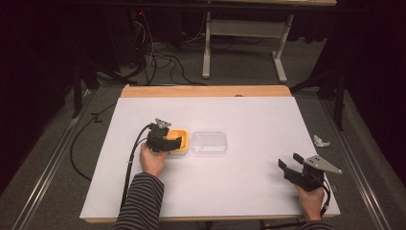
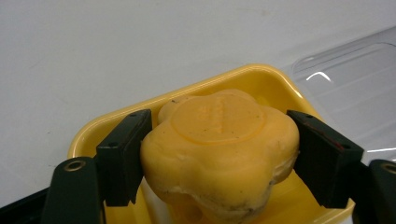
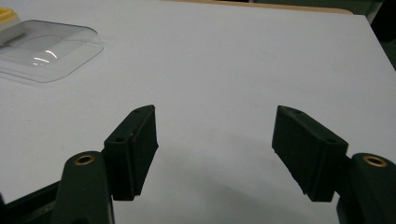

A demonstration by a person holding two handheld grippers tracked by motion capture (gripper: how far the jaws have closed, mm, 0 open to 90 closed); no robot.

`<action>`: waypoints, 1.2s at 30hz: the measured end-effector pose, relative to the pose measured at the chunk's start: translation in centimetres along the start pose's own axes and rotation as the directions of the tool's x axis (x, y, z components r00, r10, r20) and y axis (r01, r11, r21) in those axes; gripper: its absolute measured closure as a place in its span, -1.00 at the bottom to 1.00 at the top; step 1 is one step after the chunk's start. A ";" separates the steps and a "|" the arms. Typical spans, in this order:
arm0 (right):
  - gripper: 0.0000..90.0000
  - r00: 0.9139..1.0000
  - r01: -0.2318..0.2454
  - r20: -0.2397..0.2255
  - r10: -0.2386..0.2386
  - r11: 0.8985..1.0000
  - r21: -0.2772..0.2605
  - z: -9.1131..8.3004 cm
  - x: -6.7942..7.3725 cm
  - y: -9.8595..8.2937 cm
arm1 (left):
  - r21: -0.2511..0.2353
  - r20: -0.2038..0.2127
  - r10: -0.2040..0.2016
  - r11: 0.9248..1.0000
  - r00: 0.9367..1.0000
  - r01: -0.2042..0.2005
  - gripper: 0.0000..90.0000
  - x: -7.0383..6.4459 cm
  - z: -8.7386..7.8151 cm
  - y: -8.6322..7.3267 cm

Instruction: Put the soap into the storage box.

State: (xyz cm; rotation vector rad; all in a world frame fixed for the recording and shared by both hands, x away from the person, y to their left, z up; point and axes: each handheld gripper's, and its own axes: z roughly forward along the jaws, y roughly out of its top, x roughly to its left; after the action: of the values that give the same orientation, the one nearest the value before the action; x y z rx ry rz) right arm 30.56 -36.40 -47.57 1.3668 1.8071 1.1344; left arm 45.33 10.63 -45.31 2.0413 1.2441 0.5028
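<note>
A yellow flower-shaped soap bar sits between the two black jaws of my left gripper, which is shut on it just above a yellow tray. In the high view the left gripper is over the yellow tray at the table's middle left. A clear plastic lid lies flat just right of the tray, and its corner shows as the clear lid. My right gripper stands open near the table's front right corner, with bare white table between its jaws.
The white table top spreads wide around both hands. A crumpled white scrap lies on the floor off the right edge. Cables and a white desk frame stand beyond the far edge.
</note>
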 end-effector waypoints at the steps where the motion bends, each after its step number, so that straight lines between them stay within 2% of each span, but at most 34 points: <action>1: -0.30 1.000 -0.001 0.001 0.001 1.000 0.001 0.0 0.0 0.0 | 0.003 -0.001 -0.002 1.000 1.000 0.002 -0.42 0.1 0.0 0.0; 5: -0.30 1.000 0.000 -0.002 0.000 1.000 0.001 0.0 0.0 0.0 | -0.001 -0.001 0.000 1.000 1.000 0.000 -0.42 0.1 0.0 0.0; 15: -0.30 1.000 0.002 0.001 -0.002 1.000 0.003 0.0 0.0 0.0 | 0.034 0.004 0.018 0.999 1.000 -0.018 -0.42 0.1 0.2 -0.3; 17: -0.30 1.000 0.003 -0.001 -0.003 1.000 0.004 0.0 0.0 0.0 | 0.049 0.004 0.028 0.998 1.000 -0.029 -0.43 0.0 0.2 -0.3; 25: -0.30 1.000 0.003 -0.001 -0.003 1.000 0.002 0.0 0.0 0.0 | 0.091 0.025 0.027 0.995 0.999 -0.029 -0.43 0.3 0.4 -0.5; 27: -0.30 1.000 0.001 0.000 -0.001 1.000 0.000 0.0 0.0 0.0 | 0.087 0.024 0.031 0.996 0.999 -0.033 -0.44 0.3 0.4 -0.5; 30: -0.30 1.000 0.000 -0.002 0.000 1.000 0.001 0.0 0.0 0.0 | 0.072 0.029 0.010 0.997 1.000 -0.012 -0.50 0.4 0.2 -0.3; 36: -0.30 1.000 0.003 0.001 -0.003 1.000 0.003 0.0 0.1 0.0 | 0.043 0.023 0.012 0.999 1.000 -0.013 -0.60 0.6 -0.8 -0.2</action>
State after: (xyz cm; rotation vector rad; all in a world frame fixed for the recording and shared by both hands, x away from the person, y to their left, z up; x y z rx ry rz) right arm 30.55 -36.35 -47.57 1.3654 1.8100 1.1293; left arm 44.97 11.55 -44.91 2.0868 1.2394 0.4615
